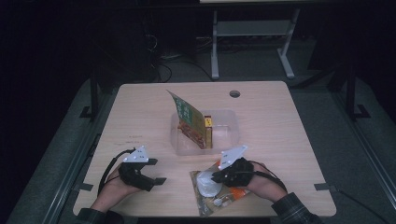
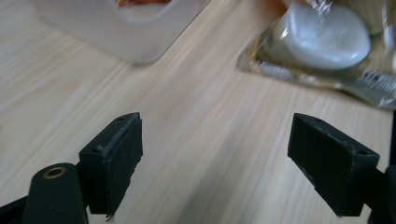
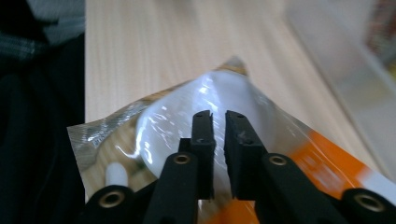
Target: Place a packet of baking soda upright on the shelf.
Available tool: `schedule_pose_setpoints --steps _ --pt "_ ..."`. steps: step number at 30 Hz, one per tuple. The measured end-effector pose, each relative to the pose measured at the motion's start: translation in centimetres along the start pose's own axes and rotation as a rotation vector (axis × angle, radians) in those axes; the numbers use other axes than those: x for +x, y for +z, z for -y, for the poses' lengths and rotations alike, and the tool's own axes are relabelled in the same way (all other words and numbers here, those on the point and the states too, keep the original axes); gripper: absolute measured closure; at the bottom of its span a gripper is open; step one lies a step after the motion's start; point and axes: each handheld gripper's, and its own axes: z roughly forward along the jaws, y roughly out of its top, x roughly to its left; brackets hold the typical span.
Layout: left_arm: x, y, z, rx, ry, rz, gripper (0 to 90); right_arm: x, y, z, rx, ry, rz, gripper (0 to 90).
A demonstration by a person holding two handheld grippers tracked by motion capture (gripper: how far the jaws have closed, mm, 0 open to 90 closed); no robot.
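Slippage is the risk: the right gripper (image 3: 218, 126), jaws a narrow slit apart over the glossy packet (image 1: 212, 189) near the table's front edge, may pinch film only, while the left gripper (image 2: 229, 154) gapes wide.

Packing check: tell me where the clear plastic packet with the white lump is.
In the high view the clear plastic packet lies at the table's near edge, right of centre, under the right gripper and just in front of the clear bin.

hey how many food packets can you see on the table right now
3. A green packet leans upright in the clear tub, a yellow box stands beside it there, and a clear packet lies flat under the right tool. Others may be hidden.
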Motion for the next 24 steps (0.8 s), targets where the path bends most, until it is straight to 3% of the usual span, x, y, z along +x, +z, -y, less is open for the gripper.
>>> schedule_pose_setpoints --steps 6,10,12,17,24 --pt "-1.3 1.8 -1.7 -0.002 0.037 0.044 17.8 -1.0 -3.7 2.7 -0.098 0.161 0.125 60.8" --pt "-2.2 3.4 -3.1 0.018 0.084 0.084 17.8 -1.6 -5.6 5.0 -0.151 0.242 0.221 48.7" --pt "-2.5 4.3 -3.7 0.023 0.1 0.102 17.8 -1.8 -6.3 6.0 -0.171 0.276 0.247 45.1" --pt "-2.9 6.5 -5.5 0.018 0.13 0.141 18.0 -1.8 -7.6 7.8 -0.204 0.348 0.282 38.3" --pt "-3.4 9.2 -7.8 0.017 0.157 0.182 19.3 -1.4 -8.4 9.5 -0.205 0.384 0.31 33.6"
